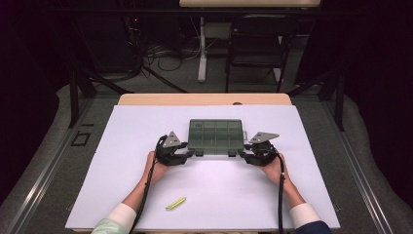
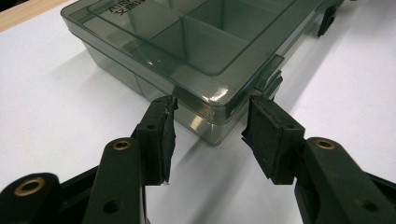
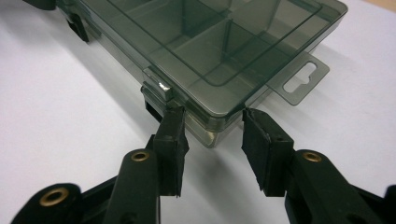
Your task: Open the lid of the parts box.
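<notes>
The smoky, see-through compartment box (image 1: pixel 215 136) lies flat with its lid shut near the middle of the white table top (image 1: pixel 122 146), its long axis running left to right across the table. In the high view its dividers are dim and what the cells hold cannot be made out; the gripper views show the near cells bare. Raised lettering on the lid in the left gripper view is cut off by the frame's top edge and too faint to read. A hang tab (image 3: pixel 302 77) sticks out from the box's right end, and two latches sit on the near long side.

The left gripper (image 1: pixel 174 152) sits at the box's near left corner, the right gripper (image 1: pixel 258 151) at its near right corner. In each gripper view the two black jaws stand apart with the box corner just ahead of the gap; whether the pads touch the plastic cannot be told.

A small yellow-green stick (image 1: pixel 176 203) lies on the sheet well apart, nearer the person. Behind the wooden table edge (image 1: pixel 204 99), the room is dark: a folding chair (image 1: pixel 258 44), tangled cables (image 1: pixel 165 56) and grey floor.
</notes>
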`<act>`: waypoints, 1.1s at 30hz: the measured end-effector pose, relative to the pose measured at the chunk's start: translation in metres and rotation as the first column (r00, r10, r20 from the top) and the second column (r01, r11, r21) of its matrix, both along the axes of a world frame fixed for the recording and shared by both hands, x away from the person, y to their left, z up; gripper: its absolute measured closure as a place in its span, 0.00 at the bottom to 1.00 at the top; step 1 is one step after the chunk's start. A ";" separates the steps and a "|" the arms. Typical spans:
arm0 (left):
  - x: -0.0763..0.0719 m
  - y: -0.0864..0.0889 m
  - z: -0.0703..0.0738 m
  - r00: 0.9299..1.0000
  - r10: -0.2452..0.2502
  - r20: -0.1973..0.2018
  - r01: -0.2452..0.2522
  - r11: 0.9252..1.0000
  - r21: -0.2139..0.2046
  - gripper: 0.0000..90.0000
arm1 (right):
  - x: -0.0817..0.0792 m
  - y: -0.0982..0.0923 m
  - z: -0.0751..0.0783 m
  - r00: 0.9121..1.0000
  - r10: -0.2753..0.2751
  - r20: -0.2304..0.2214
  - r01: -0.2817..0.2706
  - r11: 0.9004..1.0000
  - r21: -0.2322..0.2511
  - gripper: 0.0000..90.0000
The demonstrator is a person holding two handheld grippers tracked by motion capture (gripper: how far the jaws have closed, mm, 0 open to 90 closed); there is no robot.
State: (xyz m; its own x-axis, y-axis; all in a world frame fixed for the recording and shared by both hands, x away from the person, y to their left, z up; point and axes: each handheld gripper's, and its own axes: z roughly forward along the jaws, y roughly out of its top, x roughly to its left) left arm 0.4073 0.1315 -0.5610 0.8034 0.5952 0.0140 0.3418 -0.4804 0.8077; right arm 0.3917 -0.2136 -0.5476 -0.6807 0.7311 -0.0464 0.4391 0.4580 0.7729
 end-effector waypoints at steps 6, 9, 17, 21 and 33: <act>0.002 0.000 0.000 1.000 -0.007 0.008 0.007 1.000 -0.014 0.52 | 0.003 -0.002 -0.001 1.000 0.010 -0.003 -0.009 0.999 0.043 0.56; 0.003 0.000 -0.001 1.000 -0.012 0.015 0.012 1.000 -0.001 0.52 | 0.004 0.000 -0.004 1.000 0.004 0.002 -0.004 1.000 0.028 0.57; 0.003 0.000 -0.002 1.000 -0.012 0.013 0.012 1.000 -0.005 0.54 | 0.001 0.001 -0.002 1.000 -0.005 0.009 0.005 1.000 0.008 0.60; 0.003 0.000 -0.001 1.000 -0.008 0.007 0.008 1.000 -0.012 0.55 | 0.001 0.002 -0.002 1.000 -0.007 0.008 0.007 1.000 -0.003 0.61; 0.003 0.000 -0.001 1.000 -0.003 -0.002 0.003 1.000 -0.023 0.56 | 0.000 0.003 -0.001 1.000 -0.016 0.008 0.016 1.000 -0.006 0.63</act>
State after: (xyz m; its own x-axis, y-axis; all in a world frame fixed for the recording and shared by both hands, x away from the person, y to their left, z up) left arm 0.4101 0.1318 -0.5623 0.8055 0.5926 -0.0013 0.3417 -0.4627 0.8180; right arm 0.3916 -0.2107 -0.5489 -0.6689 0.7413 -0.0561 0.4403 0.4559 0.7735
